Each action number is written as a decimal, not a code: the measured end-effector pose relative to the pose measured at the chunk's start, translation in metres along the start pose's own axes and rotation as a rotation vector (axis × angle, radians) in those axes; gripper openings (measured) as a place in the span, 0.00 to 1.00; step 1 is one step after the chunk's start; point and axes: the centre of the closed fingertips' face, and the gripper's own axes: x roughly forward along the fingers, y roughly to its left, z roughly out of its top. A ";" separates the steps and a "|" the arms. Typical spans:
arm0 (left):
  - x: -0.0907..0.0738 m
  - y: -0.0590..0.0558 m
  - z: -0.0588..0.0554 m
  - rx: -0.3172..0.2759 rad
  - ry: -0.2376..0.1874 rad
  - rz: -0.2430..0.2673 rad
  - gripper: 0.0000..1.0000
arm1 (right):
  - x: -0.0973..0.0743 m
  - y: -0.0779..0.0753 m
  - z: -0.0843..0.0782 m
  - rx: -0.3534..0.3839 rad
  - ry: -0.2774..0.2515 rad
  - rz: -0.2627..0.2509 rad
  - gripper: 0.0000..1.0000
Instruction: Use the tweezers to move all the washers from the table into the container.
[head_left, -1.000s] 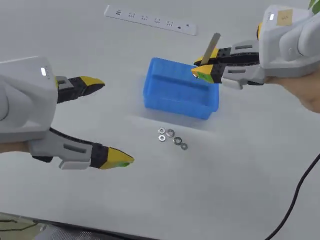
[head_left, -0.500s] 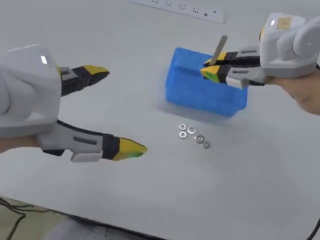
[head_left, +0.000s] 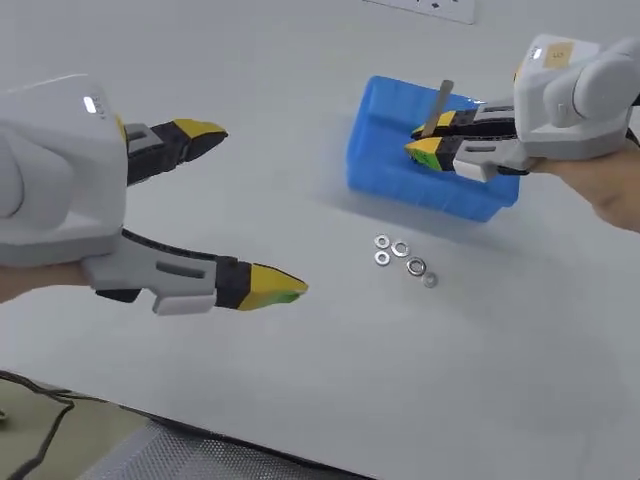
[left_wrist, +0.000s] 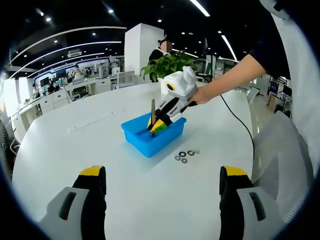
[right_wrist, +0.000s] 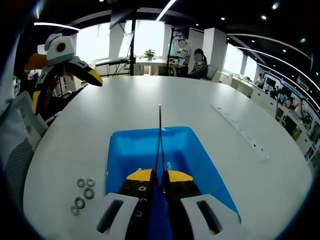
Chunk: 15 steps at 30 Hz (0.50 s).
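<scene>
The white table (head_left: 300, 390) ends at its near edge low on the left of the head view, with bare surface running from there to the middle. The left gripper (head_left: 240, 212) hovers over that bare stretch, its jaws spread wide and holding nothing. Right of it, across open tabletop, a small cluster of washers (head_left: 405, 258) lies flat on the table, near the blue container (head_left: 420, 192) but apart from its near wall. Over the container hangs the right gripper (head_left: 420, 140), jaws pinched together on the tweezers (head_left: 437, 108), which stick out past the jaw tips — whether they carry a washer cannot be told.
</scene>
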 end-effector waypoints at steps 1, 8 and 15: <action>0.000 0.000 0.000 -0.001 0.000 -0.001 1.00 | 0.000 0.000 0.000 0.001 0.000 -0.003 0.09; 0.001 -0.003 0.012 -0.018 -0.065 -0.001 1.00 | -0.001 -0.001 0.001 0.009 -0.008 -0.007 0.10; 0.000 -0.004 0.012 -0.033 -0.070 -0.001 1.00 | -0.001 -0.001 0.001 0.017 -0.012 -0.009 0.11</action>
